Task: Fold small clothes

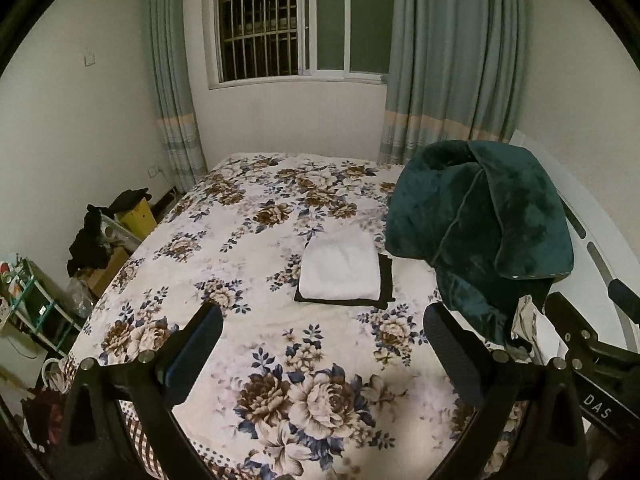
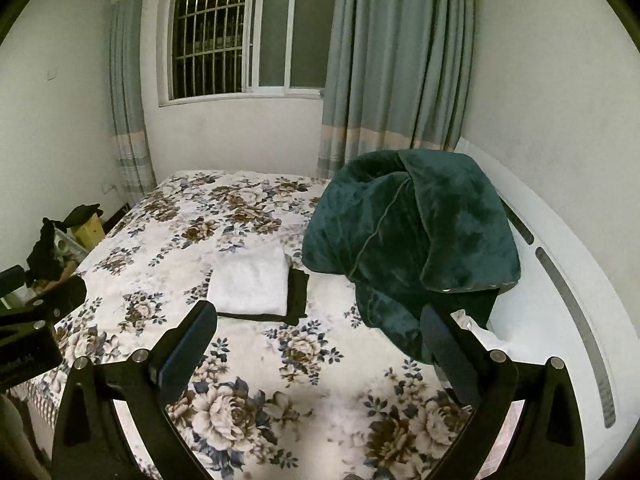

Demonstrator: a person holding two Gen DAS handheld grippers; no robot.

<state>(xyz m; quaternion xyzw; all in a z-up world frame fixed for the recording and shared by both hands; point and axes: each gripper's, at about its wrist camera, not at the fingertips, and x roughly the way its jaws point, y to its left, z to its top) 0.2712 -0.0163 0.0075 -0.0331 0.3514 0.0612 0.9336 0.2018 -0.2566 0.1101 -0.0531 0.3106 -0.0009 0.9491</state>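
"DAS" reads on the right tongs; both they and the left tongs hang released above the bed. White folded cloth hides most of a black cloth.

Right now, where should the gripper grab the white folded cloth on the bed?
Probably the near edge of the white folded cloth, coming low from the front. It lies flat on a black cloth, so pinching only the white layers avoids lifting both. The green blanket crowds its right side.
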